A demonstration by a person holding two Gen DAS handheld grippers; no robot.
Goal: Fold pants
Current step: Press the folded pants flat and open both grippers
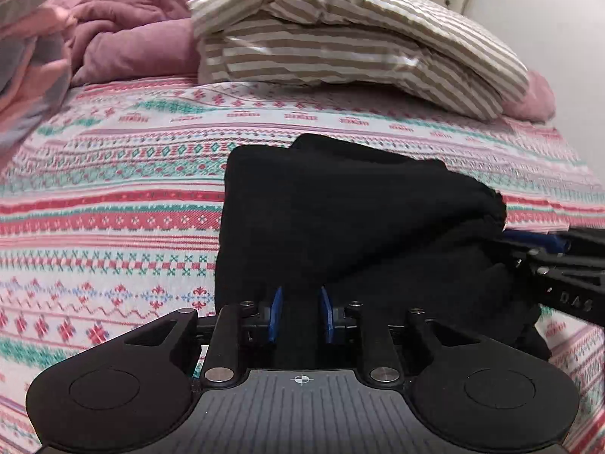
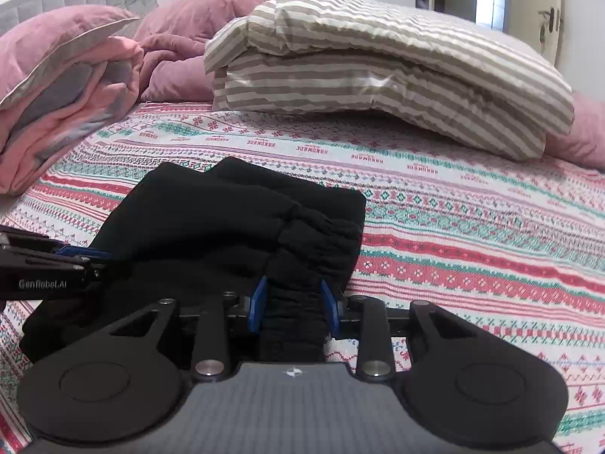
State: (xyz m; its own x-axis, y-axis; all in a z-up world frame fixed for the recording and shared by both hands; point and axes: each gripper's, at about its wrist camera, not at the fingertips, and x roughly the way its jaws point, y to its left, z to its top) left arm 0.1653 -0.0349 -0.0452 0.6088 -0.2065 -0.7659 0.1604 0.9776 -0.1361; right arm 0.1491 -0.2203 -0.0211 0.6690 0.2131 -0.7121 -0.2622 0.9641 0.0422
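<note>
In the left wrist view, black pants (image 1: 340,227) are seen lying in a folded bundle on a patterned bed sheet (image 1: 113,196). The near edge of the pants is pinched between the blue pads (image 1: 275,314) of the left gripper (image 1: 301,314). Black cloth is seen filling the gap between the two fingers, so this gripper is clamped on the pants. The right gripper (image 1: 544,244) is seen at the right edge, with its blue tips pushed against the gathered waistband. A striped quilt (image 1: 340,45) is folded at the far end of the bed. A pink blanket (image 1: 128,38) is piled to its left.

In the right wrist view, the bunched waistband of the pants (image 2: 227,223) is squeezed between the blue pads (image 2: 258,302) of the right gripper (image 2: 293,304). This gripper is clamped on the pants too. The left gripper (image 2: 81,257) is seen at the left edge, touching the pants. The pants are lying on the sheet (image 2: 453,227), near the front of the bed. The striped quilt (image 2: 378,64) and pink blanket (image 2: 68,87) are seen behind.
</note>
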